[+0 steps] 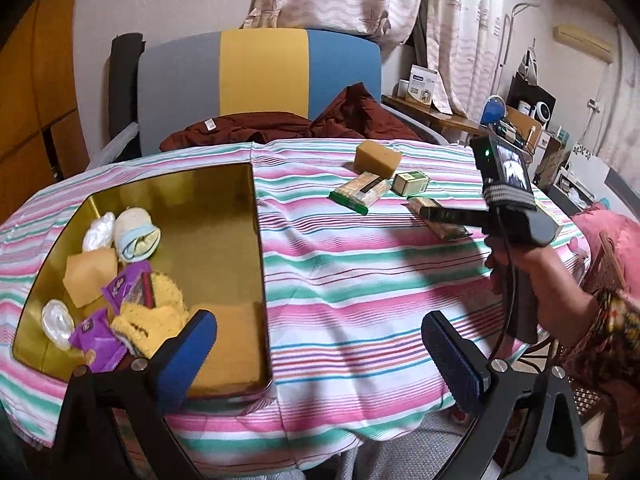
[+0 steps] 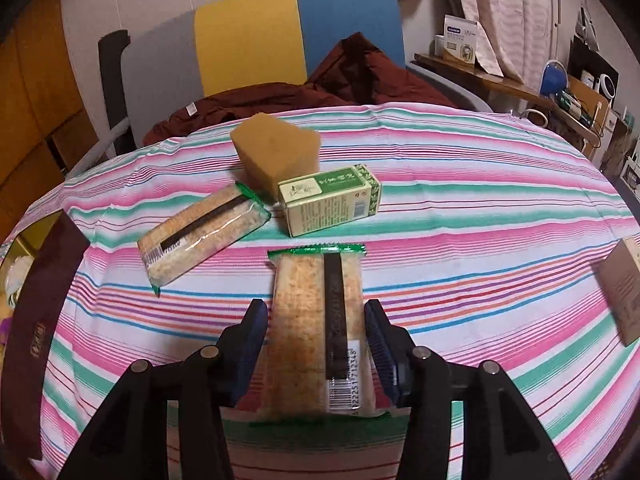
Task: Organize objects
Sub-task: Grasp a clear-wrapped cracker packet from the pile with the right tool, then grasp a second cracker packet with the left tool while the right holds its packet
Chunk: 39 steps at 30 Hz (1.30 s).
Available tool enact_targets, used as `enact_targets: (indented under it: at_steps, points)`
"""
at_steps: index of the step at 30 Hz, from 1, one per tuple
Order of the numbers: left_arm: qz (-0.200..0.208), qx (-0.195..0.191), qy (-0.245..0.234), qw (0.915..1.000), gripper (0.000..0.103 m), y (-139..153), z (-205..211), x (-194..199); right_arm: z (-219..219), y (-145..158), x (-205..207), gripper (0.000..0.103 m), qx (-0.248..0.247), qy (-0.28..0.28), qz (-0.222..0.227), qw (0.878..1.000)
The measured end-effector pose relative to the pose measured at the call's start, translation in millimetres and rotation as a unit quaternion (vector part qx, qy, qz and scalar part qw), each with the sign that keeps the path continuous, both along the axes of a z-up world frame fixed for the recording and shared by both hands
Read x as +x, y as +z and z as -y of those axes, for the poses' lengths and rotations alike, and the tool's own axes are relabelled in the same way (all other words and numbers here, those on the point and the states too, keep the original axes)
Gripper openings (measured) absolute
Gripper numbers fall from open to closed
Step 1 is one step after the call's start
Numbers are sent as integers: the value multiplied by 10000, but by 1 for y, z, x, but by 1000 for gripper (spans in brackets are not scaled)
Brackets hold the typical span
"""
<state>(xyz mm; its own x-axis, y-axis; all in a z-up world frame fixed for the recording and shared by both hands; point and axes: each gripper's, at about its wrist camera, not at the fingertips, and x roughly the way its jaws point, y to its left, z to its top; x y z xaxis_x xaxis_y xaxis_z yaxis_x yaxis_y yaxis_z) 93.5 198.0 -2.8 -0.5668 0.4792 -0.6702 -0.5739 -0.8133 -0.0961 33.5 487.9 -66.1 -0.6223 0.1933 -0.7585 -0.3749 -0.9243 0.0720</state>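
A gold tin box (image 1: 224, 200) on the left of the striped table holds purple packets (image 1: 120, 284), yellow cloths, a rolled sock and sponges. My left gripper (image 1: 320, 348) is open and empty above the table's near edge, beside the box. My right gripper (image 2: 316, 320) straddles a wrapped cracker pack (image 2: 316, 312) lying on the cloth; the pads sit at its sides, and a small gap shows on the left. It also shows in the left wrist view (image 1: 440, 216). A second cracker pack (image 2: 204, 236), a green carton (image 2: 332, 200) and a brown sponge (image 2: 280, 152) lie beyond.
A dark brown box lid (image 2: 36, 320) lies at the left and a tan card box (image 2: 624, 288) at the right edge. A chair with a maroon garment (image 1: 280, 124) stands behind the table. Shelves with clutter (image 1: 516, 120) fill the right.
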Motion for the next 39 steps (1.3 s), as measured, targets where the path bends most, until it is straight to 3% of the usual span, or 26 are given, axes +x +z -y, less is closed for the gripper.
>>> enact_targets:
  at_steps: [5, 9, 14, 22, 31, 37, 39]
  points:
    - [84, -43, -172, 9998, 103, 4, -19, -12, 3, -8, 12, 41, 234, -9, -153, 9996]
    - [259, -94, -317, 9991, 103, 5, -43, -28, -7, -8, 24, 41, 156, -396, -389, 9983]
    - [326, -361, -447, 9978, 103, 4, -81, -54, -23, -10, 34, 41, -211, -690, -608, 9955]
    - [664, -834, -419, 9934, 103, -15, -142, -119, -20, -11, 34, 42, -119, -711, -632, 9954]
    - [-42, -1577, -647, 9854, 103, -39, -203, -167, -23, -13, 35, 42, -172, -731, -701, 9947]
    - [-173, -1803, -1073, 9776, 103, -58, -230, -175, -25, -13, 36, 42, -194, -747, -720, 9944]
    - [-102, -1765, -1175, 9772, 90, -65, -233, -175, -25, -13, 36, 42, -203, -753, -728, 9943]
